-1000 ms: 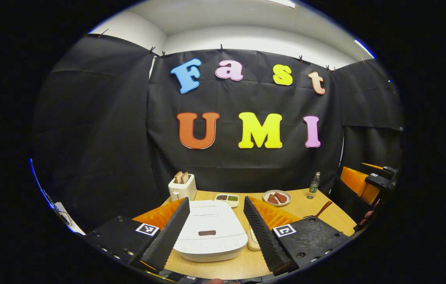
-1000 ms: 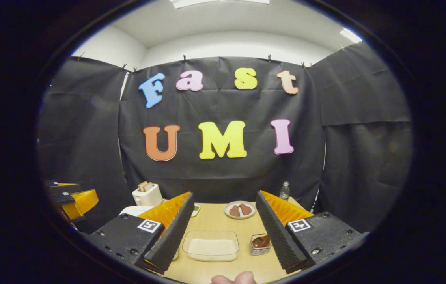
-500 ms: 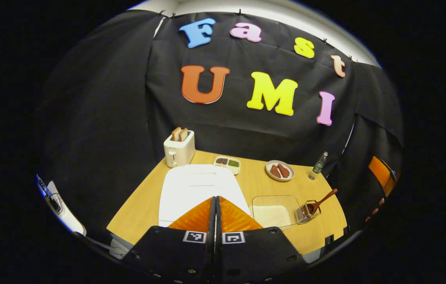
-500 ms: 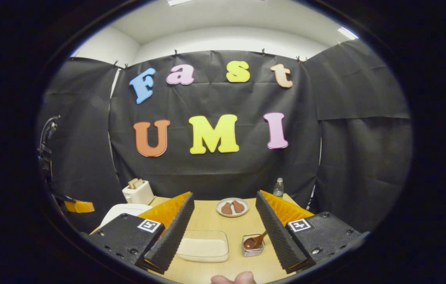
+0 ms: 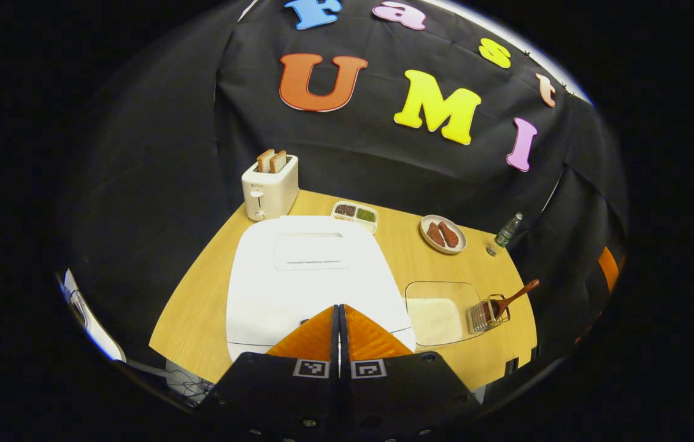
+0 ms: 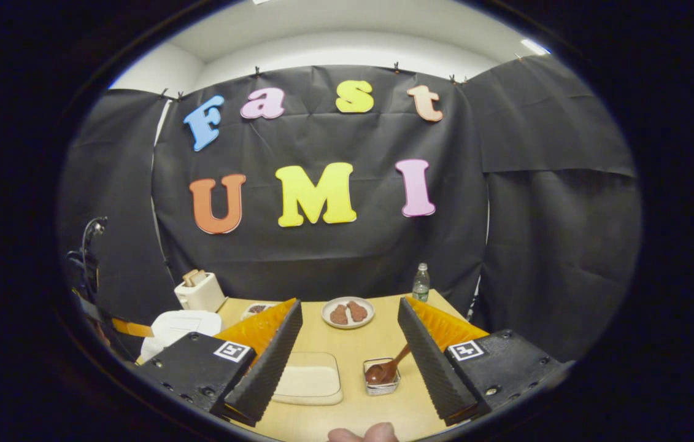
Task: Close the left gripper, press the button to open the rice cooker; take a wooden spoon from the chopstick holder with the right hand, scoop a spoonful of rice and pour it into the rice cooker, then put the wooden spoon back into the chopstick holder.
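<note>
Over the cooker point(image 5: 313, 276) I have my left gripper point(image 5: 339, 307) with its fingers pressed together, tips pointing down at the near edge of the white lid; the lid is down, and I cannot tell whether the tips touch it. Just right of the cooker sits a clear tub point(image 5: 442, 312) of rice, and against the tub's right side is the wire holder point(image 5: 486, 313) with the spoon point(image 5: 515, 294) in it, handle leaning up and away to the right. Behind the cooker I see a toaster point(image 5: 270, 190) with two slices standing up in it, and a small two-part dish point(image 5: 356, 213) close to the cooker's back right corner. A plate point(image 5: 443, 234) with two brown pieces lies well right of the cooker, near the far edge of the table point(image 5: 199, 307), and a bottle point(image 5: 508, 229) stands beyond it at the corner. From my right gripper point(image 6: 350, 362), spread wide and gripping nothing, I see the tub and the holder between the fingers, lower down, with the spoon's handle tilted toward the right finger. The cooker shows at the far left of that view.
</note>
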`<action>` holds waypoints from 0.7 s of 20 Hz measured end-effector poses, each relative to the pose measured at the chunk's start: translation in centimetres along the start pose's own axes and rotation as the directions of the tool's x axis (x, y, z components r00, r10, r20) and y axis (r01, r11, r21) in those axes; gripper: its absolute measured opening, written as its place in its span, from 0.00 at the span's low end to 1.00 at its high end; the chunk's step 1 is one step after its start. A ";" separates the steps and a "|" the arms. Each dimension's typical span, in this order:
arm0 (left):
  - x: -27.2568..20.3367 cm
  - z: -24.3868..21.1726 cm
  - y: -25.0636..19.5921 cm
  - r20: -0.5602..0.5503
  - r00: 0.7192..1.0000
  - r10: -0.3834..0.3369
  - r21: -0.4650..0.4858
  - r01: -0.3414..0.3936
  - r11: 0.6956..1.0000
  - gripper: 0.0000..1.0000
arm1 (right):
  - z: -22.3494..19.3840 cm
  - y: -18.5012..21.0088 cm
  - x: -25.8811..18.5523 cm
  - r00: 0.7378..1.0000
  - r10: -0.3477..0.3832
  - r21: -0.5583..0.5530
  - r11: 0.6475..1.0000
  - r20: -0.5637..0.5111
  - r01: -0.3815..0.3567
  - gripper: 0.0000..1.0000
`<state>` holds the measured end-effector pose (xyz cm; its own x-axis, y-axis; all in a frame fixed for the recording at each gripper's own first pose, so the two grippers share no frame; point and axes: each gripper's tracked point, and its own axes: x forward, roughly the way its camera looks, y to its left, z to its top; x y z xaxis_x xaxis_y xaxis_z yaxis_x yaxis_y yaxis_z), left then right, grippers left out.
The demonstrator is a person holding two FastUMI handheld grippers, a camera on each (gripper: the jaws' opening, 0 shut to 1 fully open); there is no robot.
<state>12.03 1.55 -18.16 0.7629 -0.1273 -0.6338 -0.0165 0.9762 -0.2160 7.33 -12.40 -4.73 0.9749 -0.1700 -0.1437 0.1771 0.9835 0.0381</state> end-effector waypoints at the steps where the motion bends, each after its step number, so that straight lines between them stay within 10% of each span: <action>1: 0.6 -0.2 0.2 -0.010 1.000 -0.002 -0.006 0.001 1.000 0.00 | -0.4 -0.2 0.1 1.000 -0.005 -0.002 1.000 -0.009 0.004 1.00; 14: 3.4 -2.3 1.1 -0.076 0.997 -0.011 -0.017 0.010 1.000 0.00 | -1.9 0.2 1.2 0.997 -0.010 0.006 1.000 -0.071 0.010 0.99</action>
<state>13.13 1.78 -22.30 0.7115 -0.1512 -0.6862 -0.0202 0.9718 -0.2350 8.30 -12.26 -6.82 0.9612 -0.1745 -0.2137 0.1877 0.9813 0.0430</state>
